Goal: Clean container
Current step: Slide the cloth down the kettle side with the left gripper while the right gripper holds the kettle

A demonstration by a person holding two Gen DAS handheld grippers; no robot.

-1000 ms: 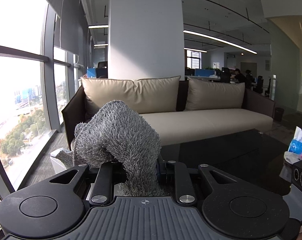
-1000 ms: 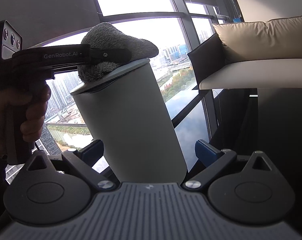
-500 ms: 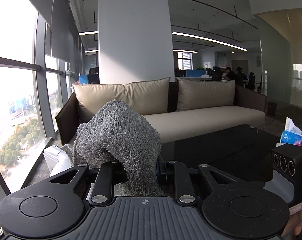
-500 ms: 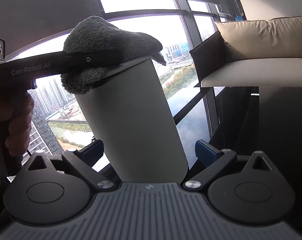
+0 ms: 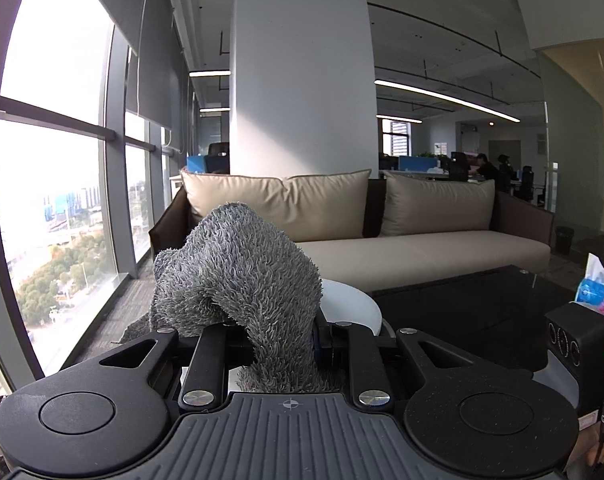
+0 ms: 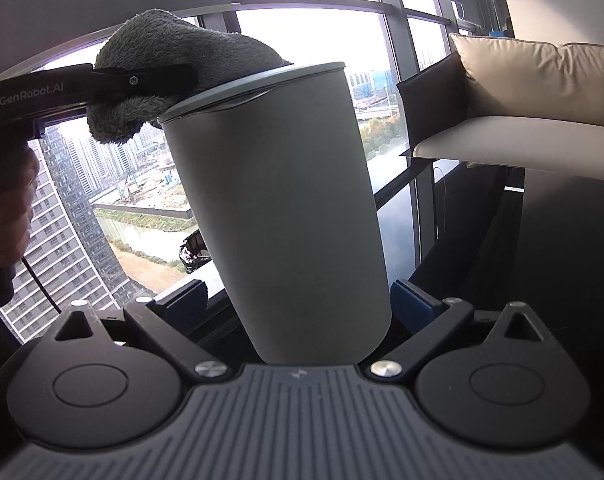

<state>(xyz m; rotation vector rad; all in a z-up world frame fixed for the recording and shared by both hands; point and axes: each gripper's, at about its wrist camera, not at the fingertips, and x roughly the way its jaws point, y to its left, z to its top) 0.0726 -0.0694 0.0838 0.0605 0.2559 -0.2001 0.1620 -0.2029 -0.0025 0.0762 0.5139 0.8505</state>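
Wiping the container's rim with a gray cloth

Reaching in level from the side, the left gripper is clenched on a shaggy gray cloth, pressing it onto the top rim of the container. The right gripper clasps that tall, matte gray-white container near its base, tilted slightly, lifted before the window. Its contents cannot be told. A beige sofa stands beyond.

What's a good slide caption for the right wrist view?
Right tongs grip a tall grey cylindrical container while left tongs press a fluffy grey microfibre cloth onto its rim.
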